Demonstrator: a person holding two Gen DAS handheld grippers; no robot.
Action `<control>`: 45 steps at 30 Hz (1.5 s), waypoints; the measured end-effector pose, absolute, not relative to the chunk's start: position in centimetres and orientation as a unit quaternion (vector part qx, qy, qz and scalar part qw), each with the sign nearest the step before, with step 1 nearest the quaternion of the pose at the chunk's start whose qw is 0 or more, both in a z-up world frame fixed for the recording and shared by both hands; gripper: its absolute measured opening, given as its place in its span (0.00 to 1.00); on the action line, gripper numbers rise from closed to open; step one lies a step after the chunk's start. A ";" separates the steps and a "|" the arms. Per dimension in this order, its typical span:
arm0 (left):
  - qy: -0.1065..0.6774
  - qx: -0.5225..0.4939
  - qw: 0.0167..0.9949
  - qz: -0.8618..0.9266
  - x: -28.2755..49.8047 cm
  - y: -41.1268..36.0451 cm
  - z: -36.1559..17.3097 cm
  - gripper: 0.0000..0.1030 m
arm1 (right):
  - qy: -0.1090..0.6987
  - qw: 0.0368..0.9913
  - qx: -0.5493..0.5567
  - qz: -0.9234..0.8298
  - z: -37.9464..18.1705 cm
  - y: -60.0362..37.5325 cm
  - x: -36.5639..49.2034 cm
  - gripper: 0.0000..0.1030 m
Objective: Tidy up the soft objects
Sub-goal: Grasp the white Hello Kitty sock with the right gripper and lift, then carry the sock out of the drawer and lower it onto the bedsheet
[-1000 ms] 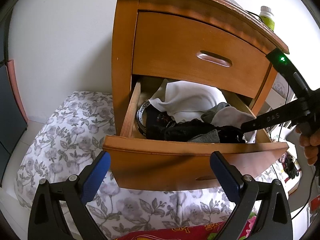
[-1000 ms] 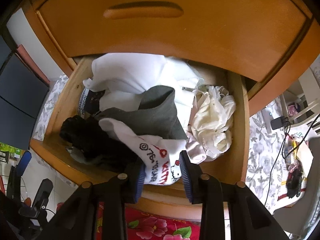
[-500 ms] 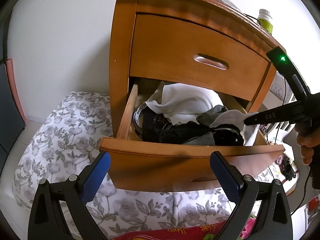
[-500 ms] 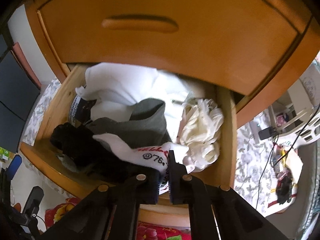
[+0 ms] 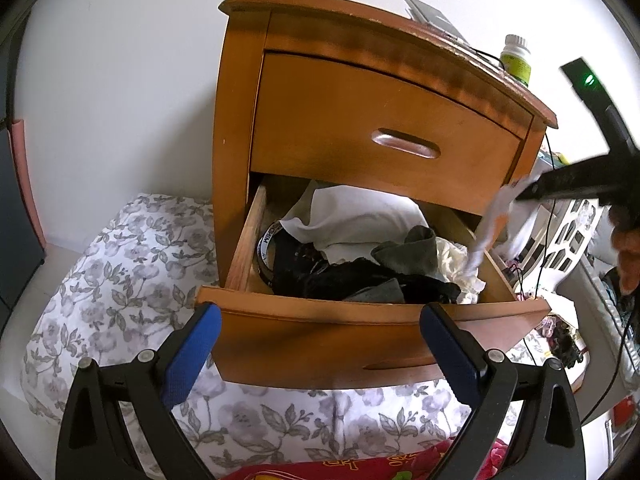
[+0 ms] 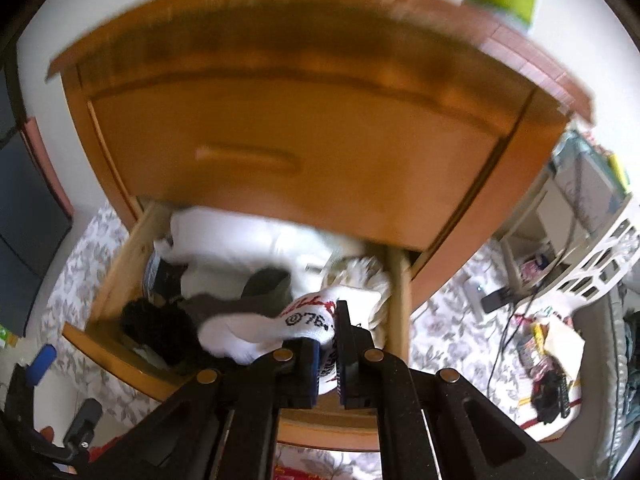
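A wooden nightstand's lower drawer stands pulled out, stuffed with soft items: a white garment, a grey sock, black clothing and a cream cloth. My right gripper is shut on a white printed sock, lifted above the drawer's right side. From the left wrist view the right gripper shows at the upper right, the sock dangling from it. My left gripper hangs open in front of the drawer, holding nothing.
The upper drawer is closed. A green-labelled bottle stands on the nightstand top. Floral bedding lies on the floor around it. A white basket, cables and small clutter sit to the right. Red flowered fabric lies below.
The right gripper closed on the white printed sock and rose, pulling it up out of the drawer pile. The left gripper stayed open and nearly still.
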State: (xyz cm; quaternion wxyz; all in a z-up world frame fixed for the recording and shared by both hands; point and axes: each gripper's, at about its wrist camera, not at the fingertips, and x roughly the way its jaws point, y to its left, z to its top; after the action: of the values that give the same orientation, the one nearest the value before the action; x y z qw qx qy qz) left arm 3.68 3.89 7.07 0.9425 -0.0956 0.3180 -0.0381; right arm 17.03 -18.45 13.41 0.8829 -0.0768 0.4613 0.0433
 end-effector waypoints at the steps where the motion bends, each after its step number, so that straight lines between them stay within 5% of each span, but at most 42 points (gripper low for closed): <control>1: 0.317 -0.096 0.943 -0.039 3.6 3.9 7.2 0.97 | 0.451 0.889 -0.074 0.042 14.3 -18.7 16.7 0.06; 32: 0.304 -0.079 0.948 -0.058 1.4 2.3 9.2 0.97 | 0.343 0.924 -0.085 0.143 24.3 -18.1 4.1 0.06; 45: 0.312 -0.081 0.946 -0.049 1.2 3.3 9.1 0.97 | 0.411 0.888 -0.119 0.168 19.6 -16.1 2.5 0.06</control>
State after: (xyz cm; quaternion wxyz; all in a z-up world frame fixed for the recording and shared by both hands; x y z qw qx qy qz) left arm 1.15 3.27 9.11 0.9455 -0.0807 0.3115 -0.0488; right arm 2.52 -16.08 19.55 0.8879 -0.1195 0.4112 0.1683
